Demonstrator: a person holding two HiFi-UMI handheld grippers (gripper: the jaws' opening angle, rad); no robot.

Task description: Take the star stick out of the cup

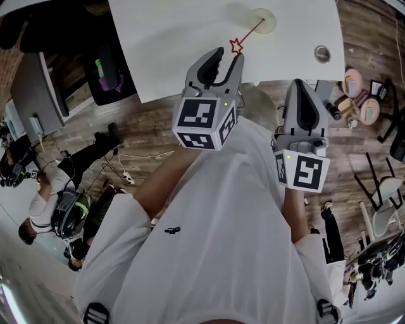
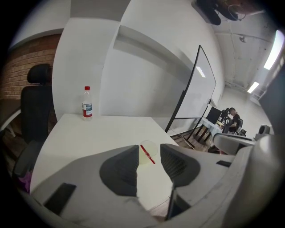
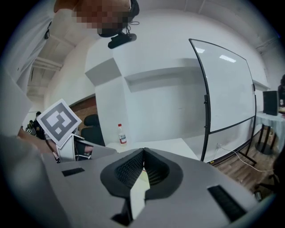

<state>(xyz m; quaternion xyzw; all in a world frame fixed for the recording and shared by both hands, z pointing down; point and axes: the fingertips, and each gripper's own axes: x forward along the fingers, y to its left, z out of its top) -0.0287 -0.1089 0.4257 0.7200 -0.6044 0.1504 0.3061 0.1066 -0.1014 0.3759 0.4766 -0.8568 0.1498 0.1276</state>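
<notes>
Head view looks down over the person's white shirt (image 1: pixel 221 221) to the 2 grippers held out ahead of it. The right gripper (image 3: pixel 143 150) hangs close to the near edge of the white table (image 1: pixel 164 44). Its 2 jaws are pressed together at the tips with nothing between them. The left gripper (image 1: pixel 228 58) reaches a little farther, with its tips over that edge. In the left gripper view its jaws stand spread apart and the pads press on nothing.

Just past those tips is the star stick (image 1: pixel 249 33). Its red outlined star end lies just beside 1 jaw tip and clear of the pads. From there the thin red shaft slants away into the cup (image 1: pixel 271 19), a pale translucent one standing on the table. The stick leans in the cup with the star outside the rim. Through the gap of the open jaws, cup and shaft show beyond the pads, apart from both.

Farther back, near the table's far edge, stands 1 bottle (image 2: pixel 87 103) with a red cap. Off to the side, a whiteboard (image 2: pixel 198 89) stands on a dark frame.
</notes>
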